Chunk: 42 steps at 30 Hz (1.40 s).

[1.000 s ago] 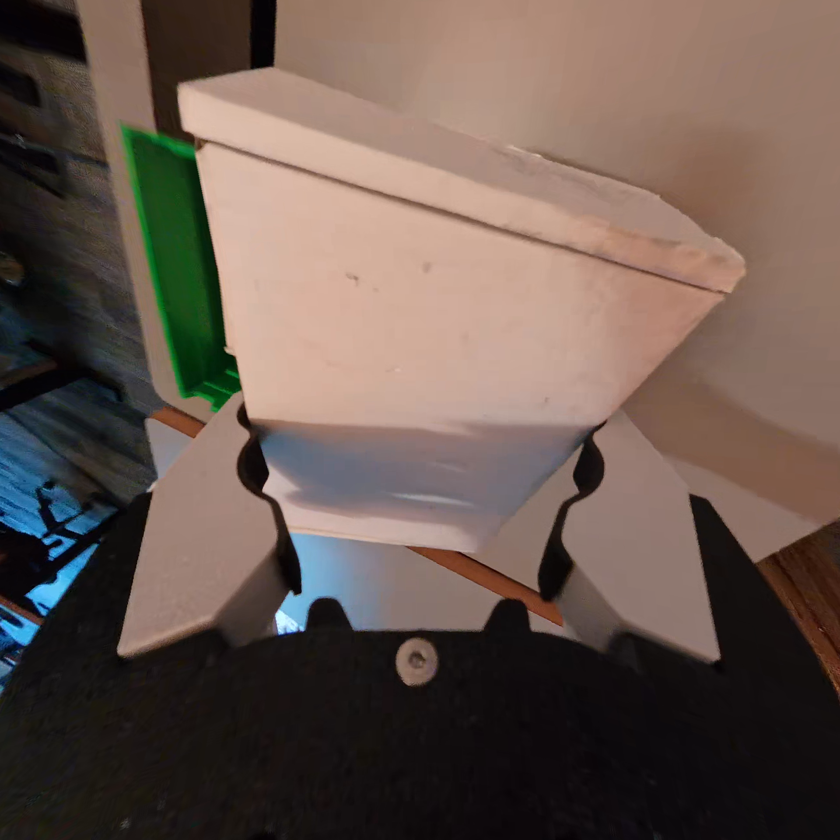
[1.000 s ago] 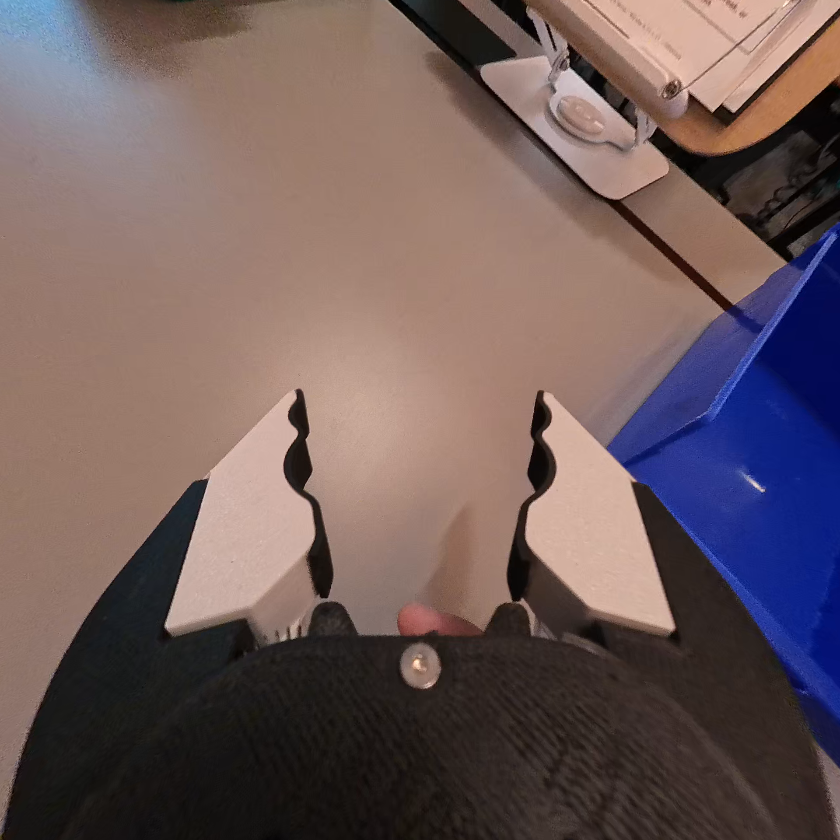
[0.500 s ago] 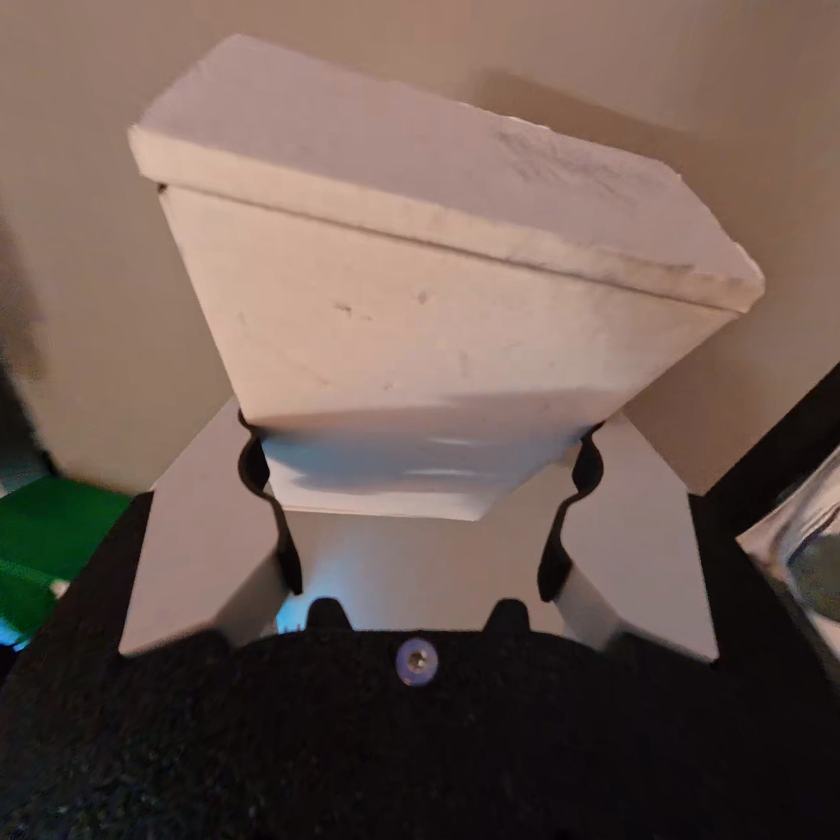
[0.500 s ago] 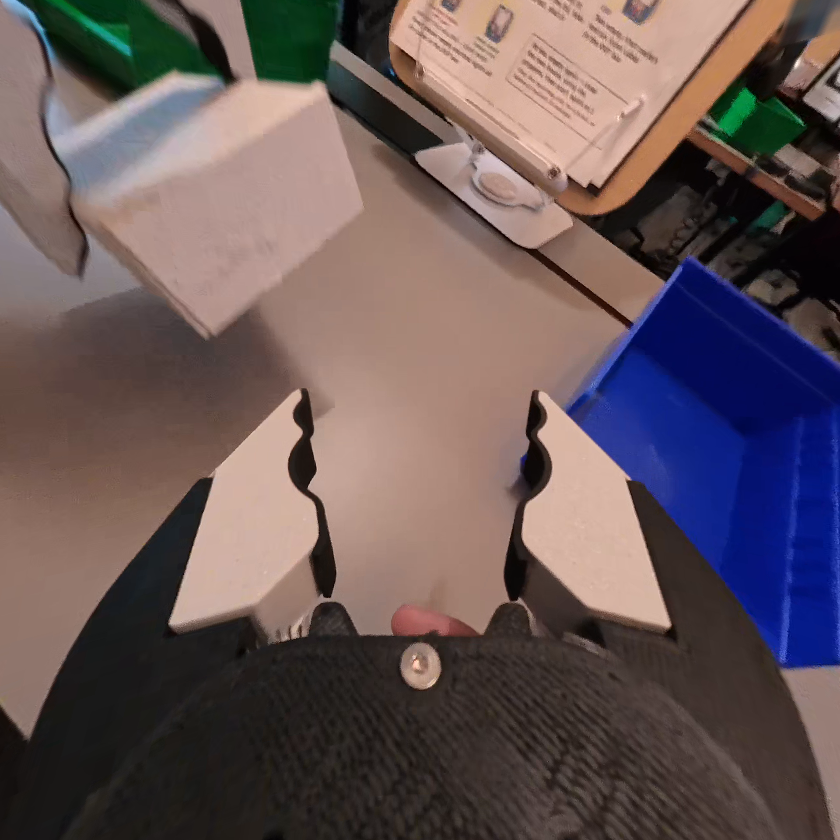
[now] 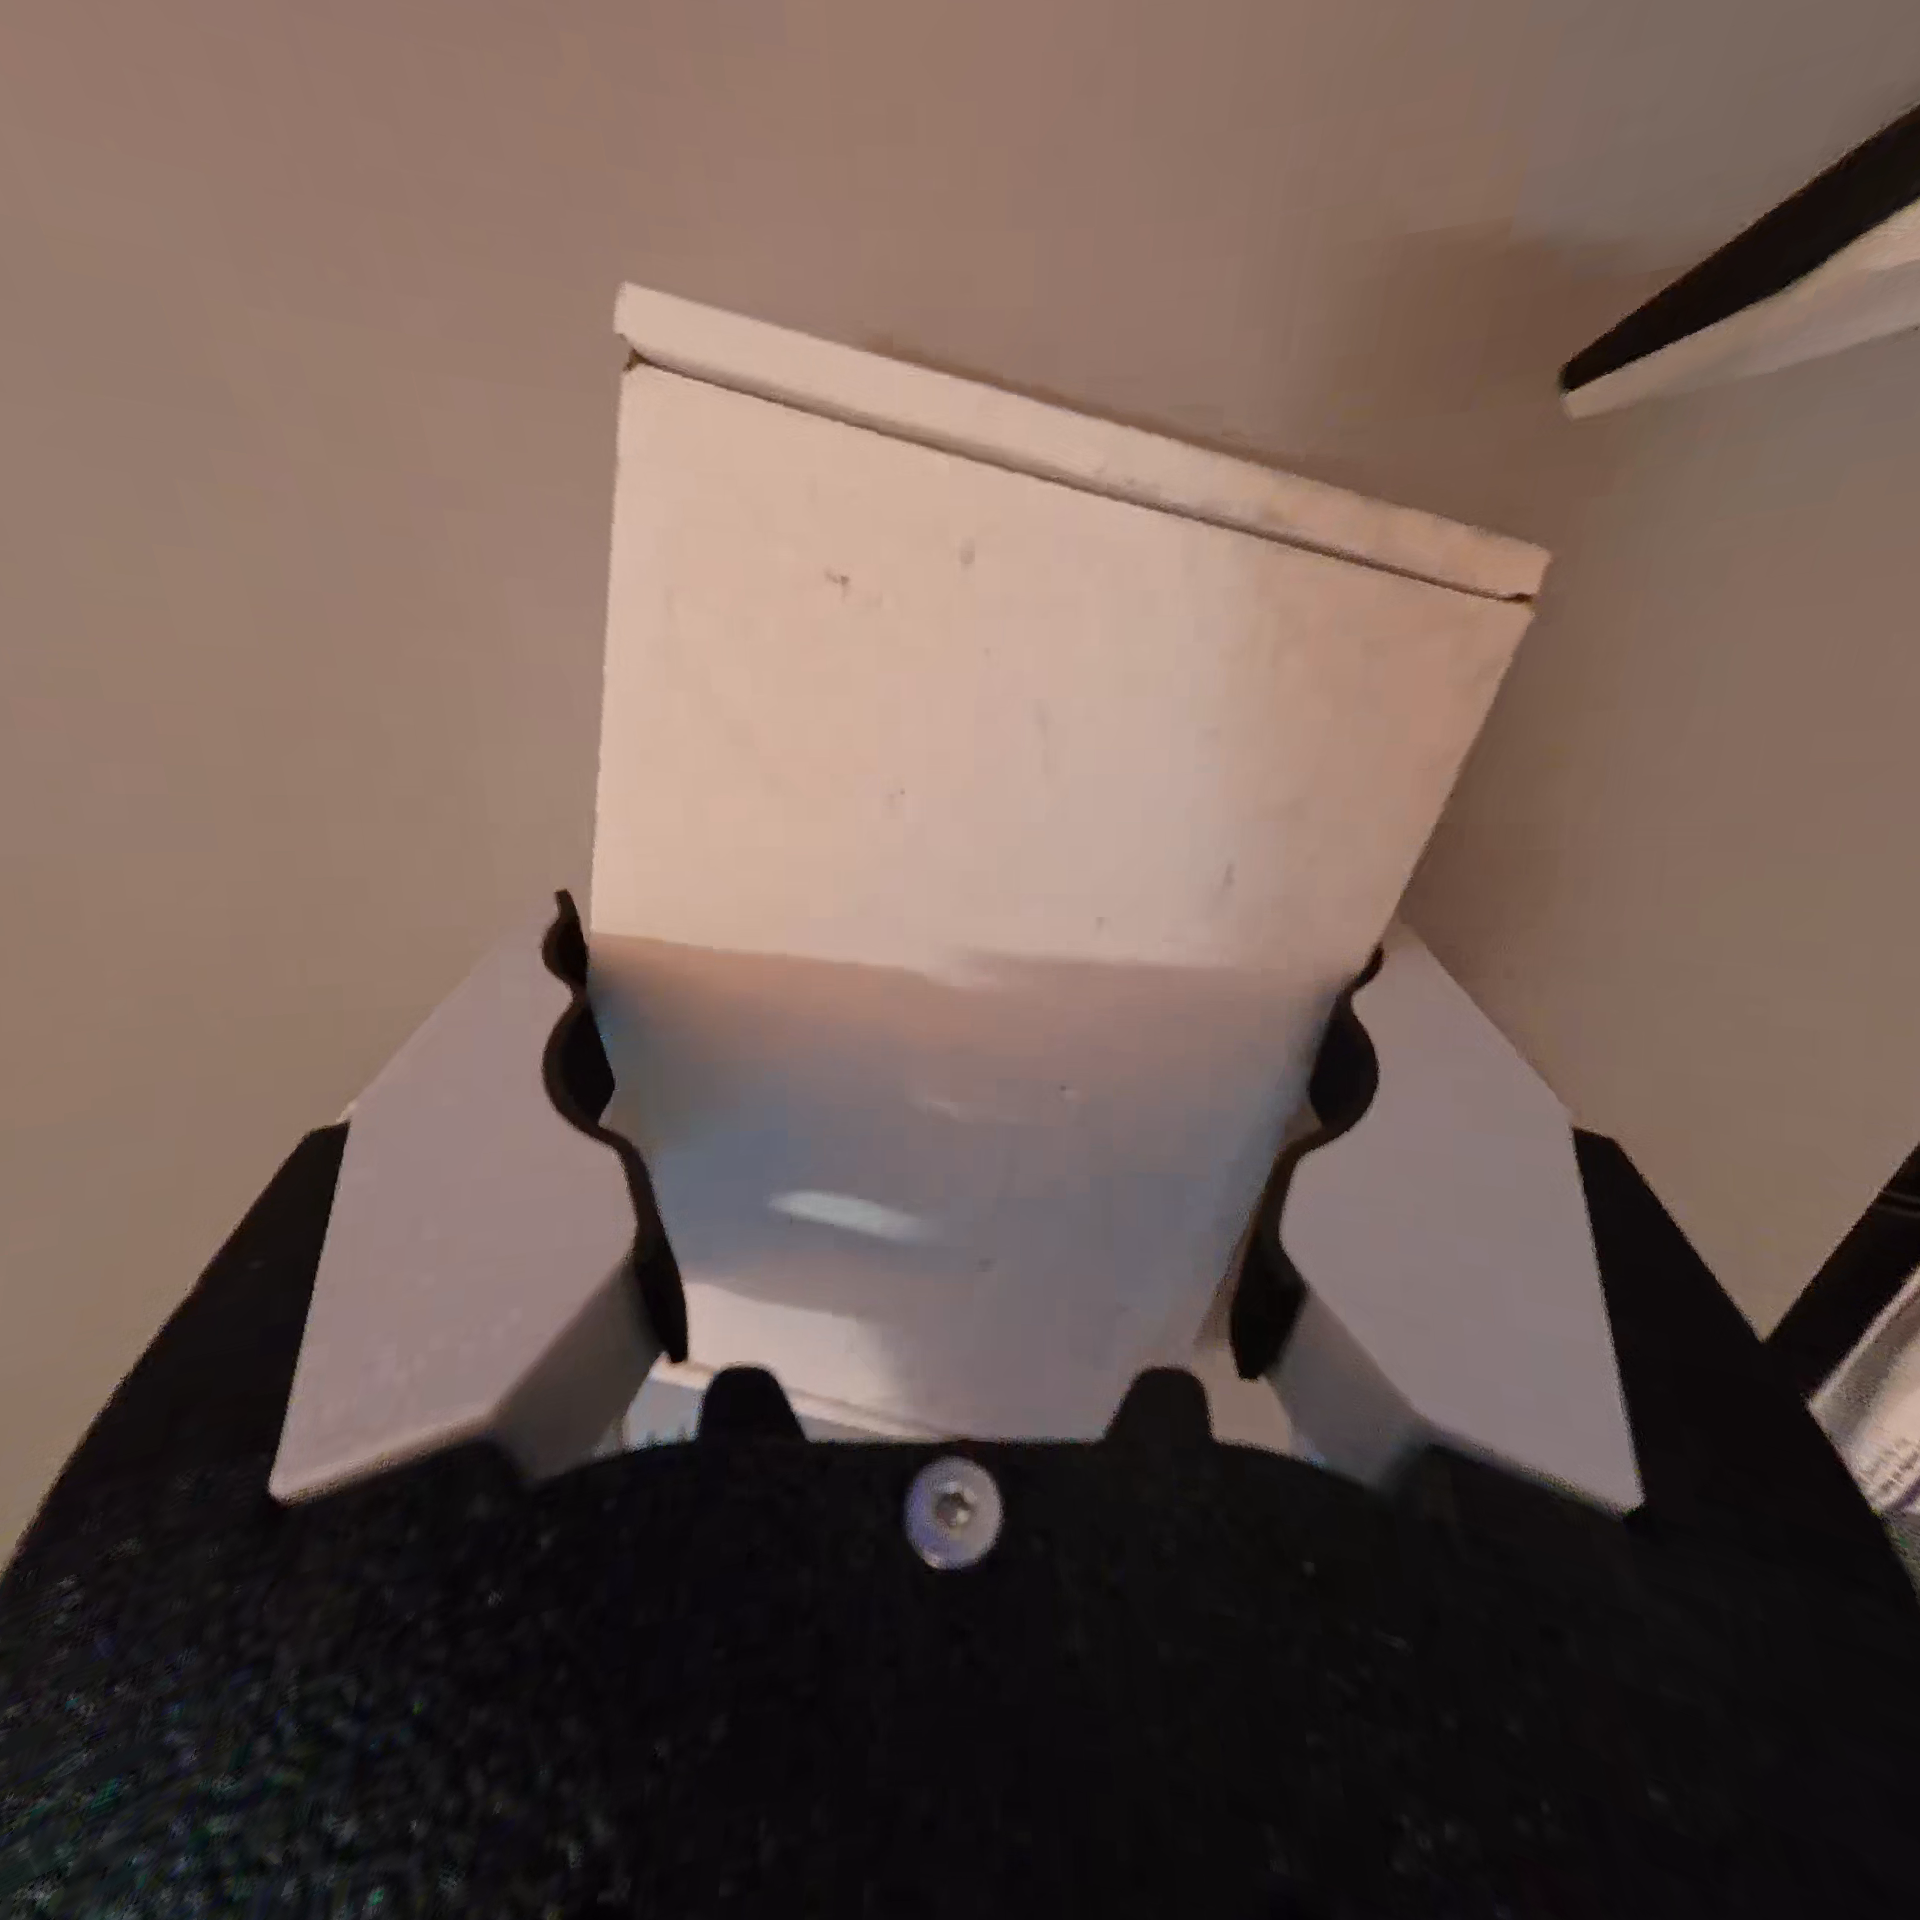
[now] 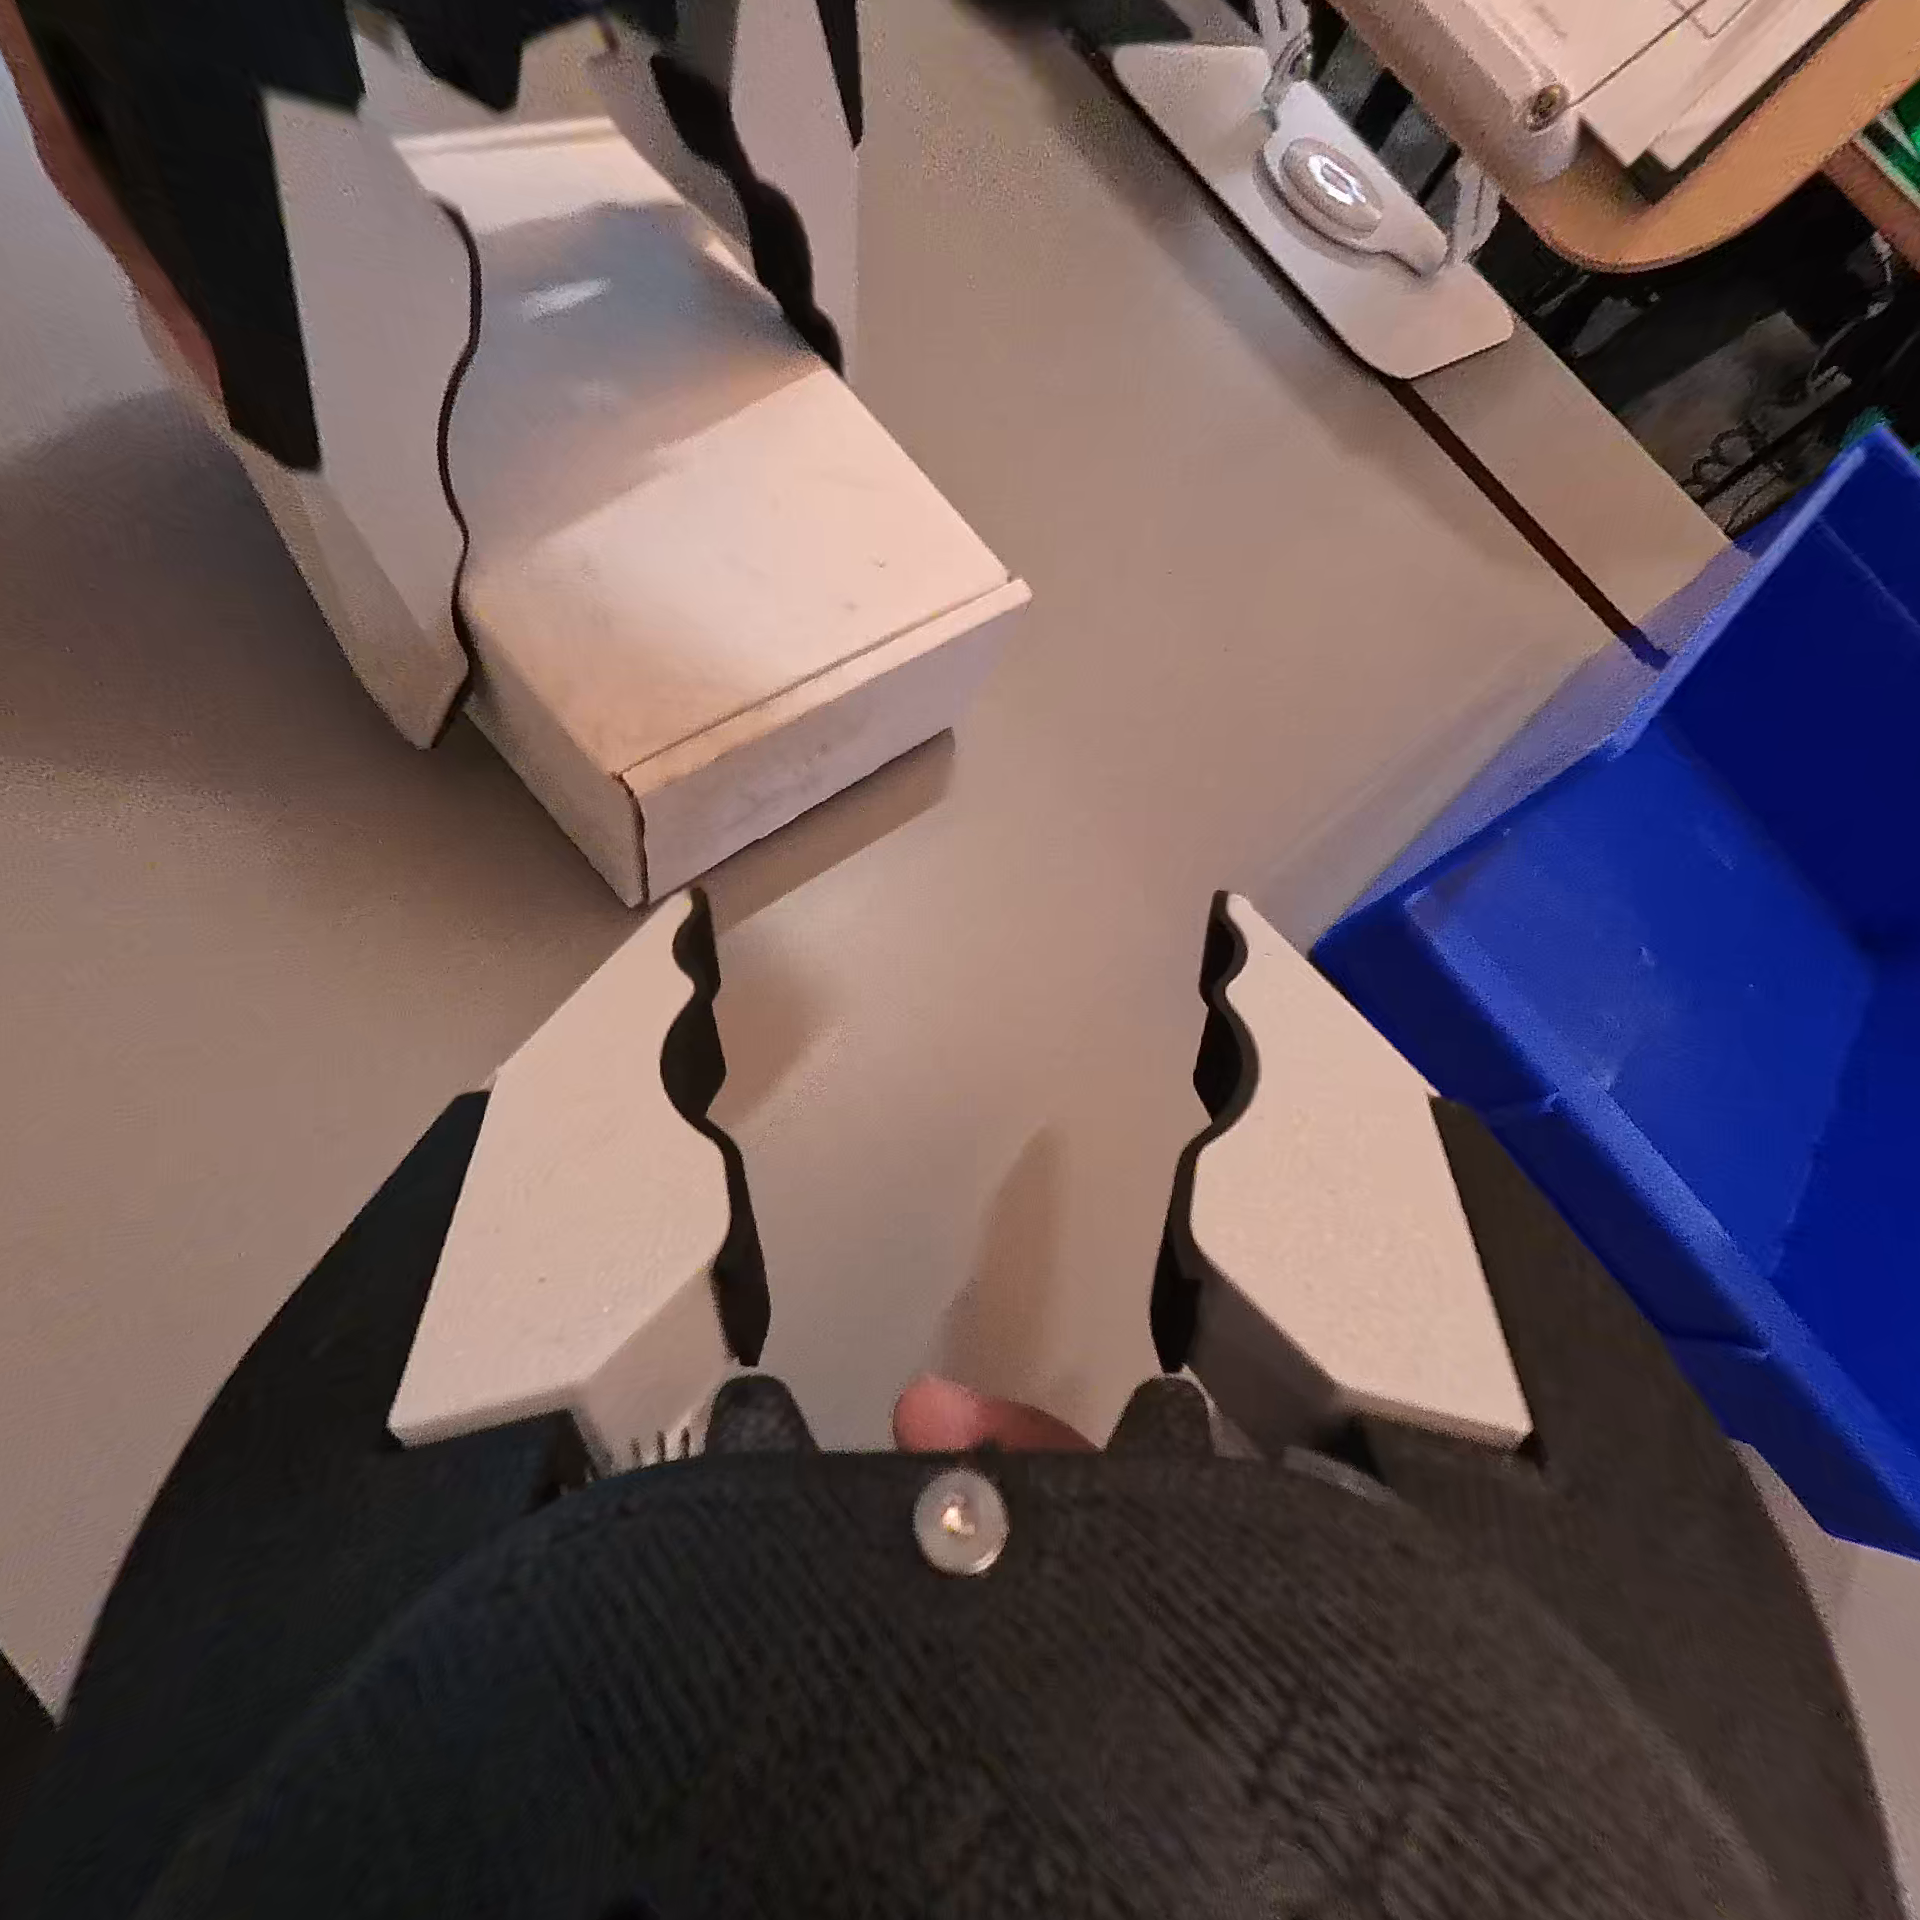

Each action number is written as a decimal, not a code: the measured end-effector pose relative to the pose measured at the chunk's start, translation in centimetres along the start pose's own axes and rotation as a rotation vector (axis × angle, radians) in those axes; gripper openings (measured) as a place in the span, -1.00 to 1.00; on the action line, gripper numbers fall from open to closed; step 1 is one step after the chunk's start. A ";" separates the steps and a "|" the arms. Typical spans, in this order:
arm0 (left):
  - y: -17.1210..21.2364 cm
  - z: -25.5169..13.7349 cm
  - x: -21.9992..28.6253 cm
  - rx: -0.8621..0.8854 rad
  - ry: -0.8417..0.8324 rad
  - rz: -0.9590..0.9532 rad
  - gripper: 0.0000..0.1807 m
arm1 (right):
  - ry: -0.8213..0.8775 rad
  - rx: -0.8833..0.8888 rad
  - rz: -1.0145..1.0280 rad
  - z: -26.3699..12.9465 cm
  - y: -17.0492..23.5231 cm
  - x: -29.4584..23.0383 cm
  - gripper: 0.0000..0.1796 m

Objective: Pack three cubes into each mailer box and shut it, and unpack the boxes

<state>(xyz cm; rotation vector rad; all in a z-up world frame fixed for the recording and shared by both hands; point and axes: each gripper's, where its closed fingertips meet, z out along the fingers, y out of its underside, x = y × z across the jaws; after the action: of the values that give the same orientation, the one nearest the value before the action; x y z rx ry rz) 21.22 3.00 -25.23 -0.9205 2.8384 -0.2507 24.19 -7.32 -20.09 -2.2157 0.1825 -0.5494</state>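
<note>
The left tool is clamped on a closed white mailer box, one finger pressed against each side wall of the box's near half, so the box sticks out forward past the fingertips with its lid seam at the far end. In the right wrist view the same box reaches from the left tool down toward the camera; its free end sits at or just above the grey table, with a shadow directly beneath that end, and whether it touches the table cannot be told. The right tool holds nothing, its jaws standing wide apart over bare table. The box's nearest corner lies just beyond the right tool's left fingertip and a little to that side, close but apart from it. A blue bin stands to the right of the box, just beside the right tool's other finger. Beyond the box, at the table's far edge, a white stand base carries a tilted board with papers.
</note>
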 end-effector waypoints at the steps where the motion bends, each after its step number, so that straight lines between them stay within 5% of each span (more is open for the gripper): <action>1: -0.2 0.0 0.0 0.044 0.008 0.004 0.50 | 0.001 -0.005 -0.014 0.1 0.2 -0.1 0.04; 5: -1.0 -3.2 -0.9 0.320 -0.044 -0.012 0.39 | 0.004 -0.008 -0.043 0.3 0.2 -0.5 0.04; 11: 2.6 -10.2 -2.8 0.772 -0.175 0.019 -0.95 | 0.013 0.067 -0.070 0.4 -1.8 -0.4 -0.02; 12: 3.3 -10.6 -3.3 0.804 -0.177 -0.016 -1.00 | 0.014 0.083 -0.070 0.5 -2.3 -0.4 -0.03; 28: -0.2 -4.4 -5.6 0.546 0.107 -0.030 -1.00 | 0.001 0.136 -0.630 1.4 -6.9 -4.2 0.01; 42: -0.3 -4.1 -6.4 0.550 0.087 -0.077 -1.00 | -0.141 0.017 -0.741 3.7 -4.9 -6.6 0.08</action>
<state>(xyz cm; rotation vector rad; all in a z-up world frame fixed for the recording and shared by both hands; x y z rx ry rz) 25.70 7.01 -20.62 -0.9016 2.5777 -1.0365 19.70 0.49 -20.56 -2.2557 -0.7407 -0.7696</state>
